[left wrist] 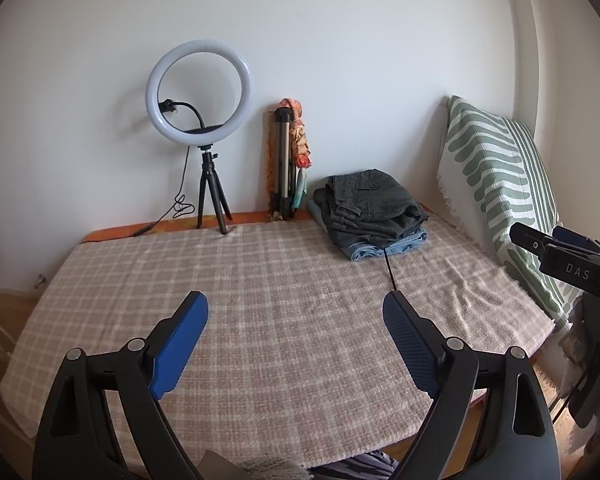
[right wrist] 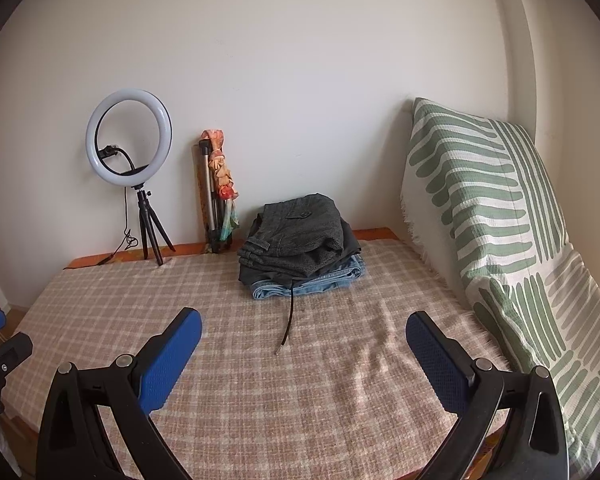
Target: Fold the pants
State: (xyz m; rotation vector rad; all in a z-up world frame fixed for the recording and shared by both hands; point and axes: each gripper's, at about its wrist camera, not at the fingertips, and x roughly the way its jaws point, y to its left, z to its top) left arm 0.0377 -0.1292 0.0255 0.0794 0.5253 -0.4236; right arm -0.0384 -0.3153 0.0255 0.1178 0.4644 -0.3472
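A stack of folded pants (left wrist: 374, 208) lies at the far side of the bed, dark grey pants on top of blue jeans (left wrist: 384, 247). The stack also shows in the right wrist view (right wrist: 300, 240), with a black drawstring (right wrist: 288, 320) trailing toward me. My left gripper (left wrist: 296, 312) is open and empty above the plaid blanket (left wrist: 260, 280), well short of the stack. My right gripper (right wrist: 304, 328) is open and empty too, hovering over the blanket (right wrist: 260, 400) near the drawstring's end. Part of the right gripper's body shows at the right edge of the left wrist view (left wrist: 560, 256).
A lit ring light on a small tripod (left wrist: 200, 92) stands at the back left by the wall. A folded tripod with a scarf (left wrist: 288, 160) leans next to it. A green-and-white patterned cushion (right wrist: 480, 208) lines the right side.
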